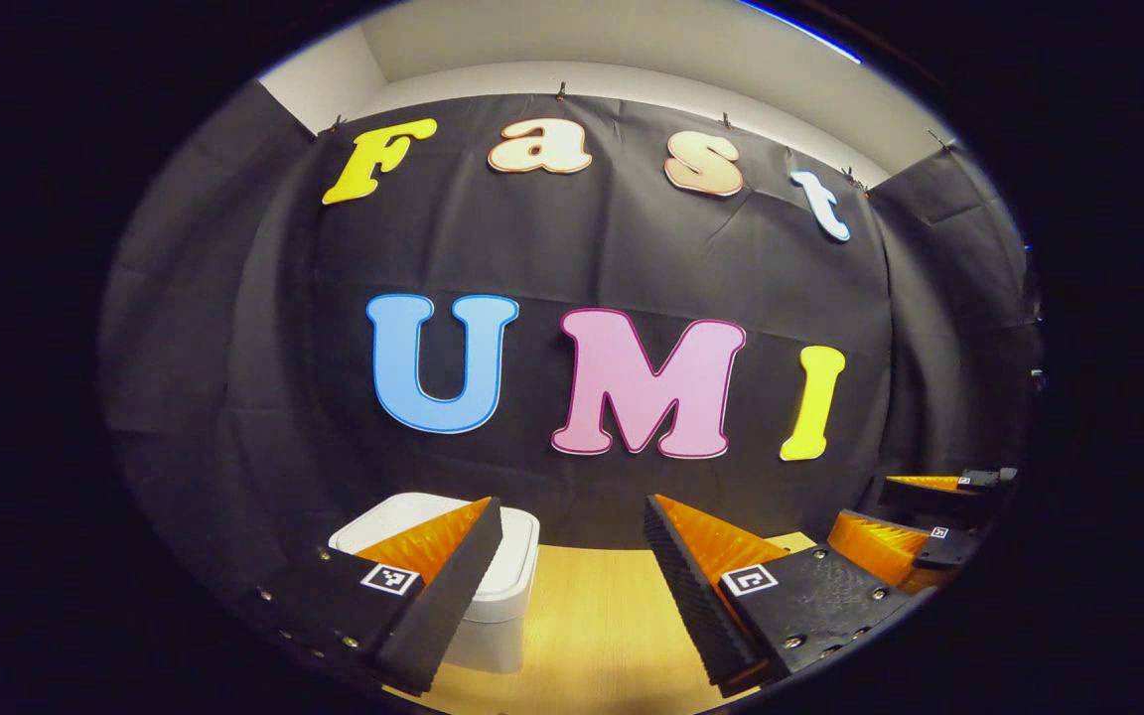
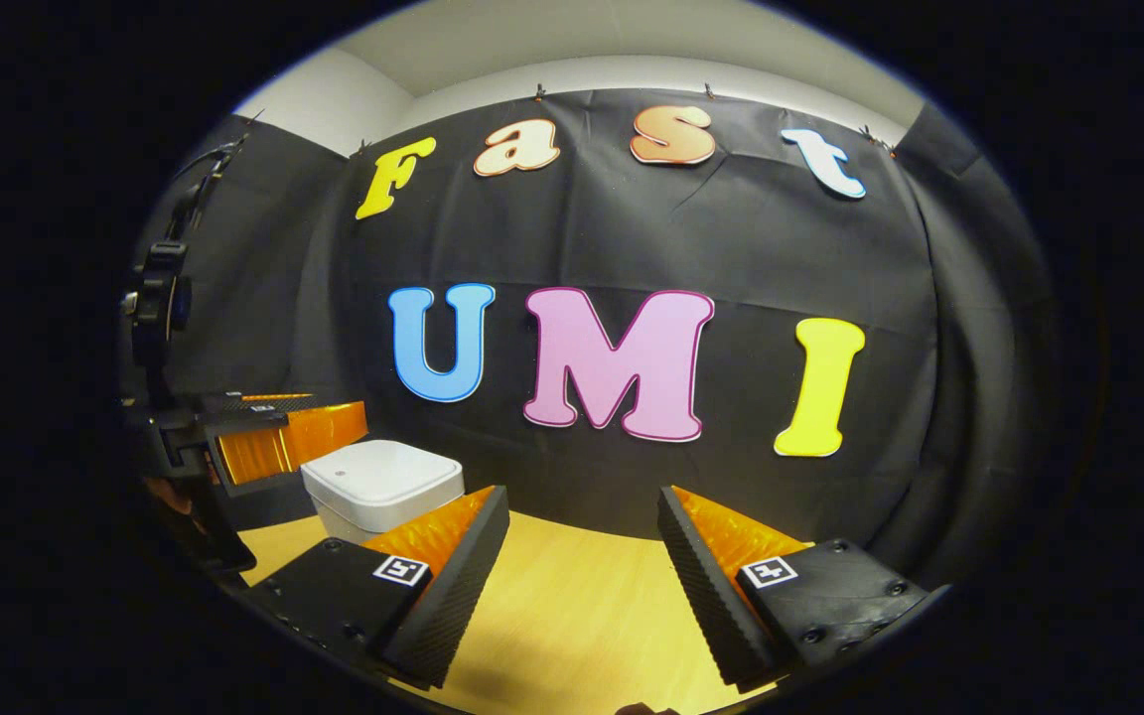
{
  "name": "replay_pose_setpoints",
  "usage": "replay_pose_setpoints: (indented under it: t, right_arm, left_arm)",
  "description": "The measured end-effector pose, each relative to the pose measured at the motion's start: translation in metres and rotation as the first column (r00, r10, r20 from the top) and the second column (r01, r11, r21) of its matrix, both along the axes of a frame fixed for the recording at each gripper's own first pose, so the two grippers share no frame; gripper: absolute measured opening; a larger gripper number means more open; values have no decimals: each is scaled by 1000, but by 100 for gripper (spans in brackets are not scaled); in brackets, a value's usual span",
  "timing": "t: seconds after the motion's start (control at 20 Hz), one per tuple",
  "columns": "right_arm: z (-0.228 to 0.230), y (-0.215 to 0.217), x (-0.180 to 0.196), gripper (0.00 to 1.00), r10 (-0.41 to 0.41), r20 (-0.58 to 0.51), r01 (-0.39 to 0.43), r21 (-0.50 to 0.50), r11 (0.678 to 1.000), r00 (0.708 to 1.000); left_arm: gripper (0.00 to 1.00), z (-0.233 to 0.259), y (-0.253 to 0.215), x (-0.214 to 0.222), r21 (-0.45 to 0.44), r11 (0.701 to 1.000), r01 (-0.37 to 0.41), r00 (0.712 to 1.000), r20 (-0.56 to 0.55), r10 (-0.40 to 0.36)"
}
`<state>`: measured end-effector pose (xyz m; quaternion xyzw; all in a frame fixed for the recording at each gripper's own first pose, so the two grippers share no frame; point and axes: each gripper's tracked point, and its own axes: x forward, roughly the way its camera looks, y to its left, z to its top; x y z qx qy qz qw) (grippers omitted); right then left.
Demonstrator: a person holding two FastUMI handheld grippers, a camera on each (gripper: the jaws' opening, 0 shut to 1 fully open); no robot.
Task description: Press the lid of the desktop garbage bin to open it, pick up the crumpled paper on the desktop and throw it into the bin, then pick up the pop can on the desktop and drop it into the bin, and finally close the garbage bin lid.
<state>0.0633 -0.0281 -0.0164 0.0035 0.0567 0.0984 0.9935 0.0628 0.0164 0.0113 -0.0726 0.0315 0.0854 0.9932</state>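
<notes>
I see the wooden desktop (image 2: 572, 606) under both my grippers, reaching forward to the black cloth wall. The white garbage bin (image 2: 381, 485) stands on it with its lid down; it is ahead and to the left of my right gripper (image 2: 582, 551), and just in front of the left finger of my left gripper (image 1: 572, 556), which partly covers it. My left gripper is spread wide and holds nothing. My right gripper is also spread wide and holds nothing. In the left gripper view, the right gripper appears low at the right edge.
</notes>
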Motion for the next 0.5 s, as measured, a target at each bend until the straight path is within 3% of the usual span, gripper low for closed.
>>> replay_pose_setpoints:
  t: [0.5]
  right_arm:
    - [-2, -28, -16, 98, -58, -5, 58, 13, 998, 998]
  left_arm:
    - [95, 7, -33, -3, 35, 998, 43, 999, -3, -42]
